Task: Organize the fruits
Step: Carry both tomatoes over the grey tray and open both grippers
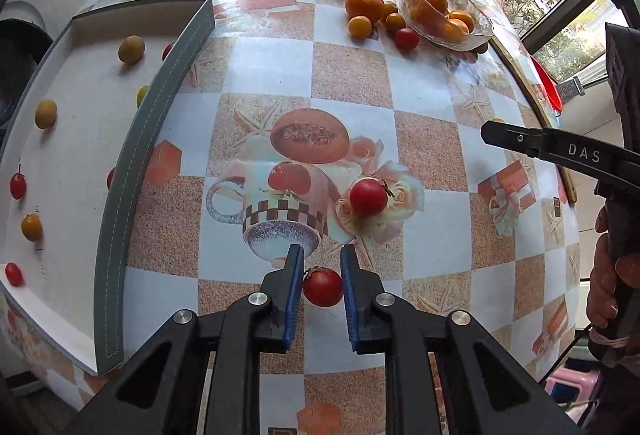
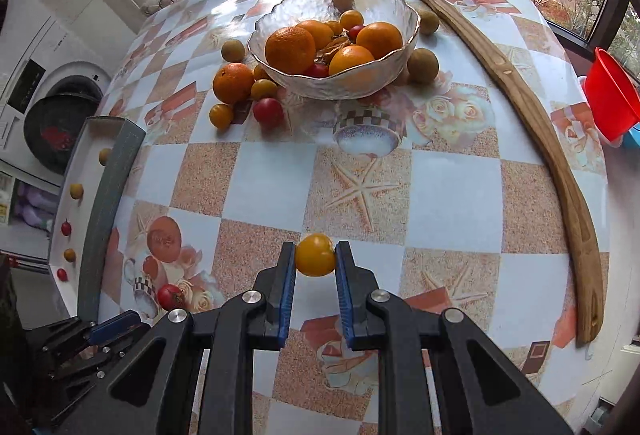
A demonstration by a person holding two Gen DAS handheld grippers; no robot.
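My left gripper [image 1: 321, 265] is closed around a red cherry tomato [image 1: 323, 287] between its blue pads. A second red tomato [image 1: 368, 197] lies on the table just ahead. My right gripper [image 2: 315, 255] is shut on a yellow cherry tomato [image 2: 315, 255], held above the table. A grey-rimmed white tray [image 1: 120, 163] at the left holds several small red and yellow fruits in rows. A glass bowl [image 2: 340, 83] far across the table holds oranges and small tomatoes, with more fruit loose beside it.
An orange [image 2: 233, 83], yellow tomatoes and a red tomato [image 2: 268, 111] lie left of the bowl. A long wooden stick [image 2: 560, 139] runs along the table's right side. A red cup [image 2: 610, 103] stands past it. A washing machine [image 2: 52, 115] is at the left.
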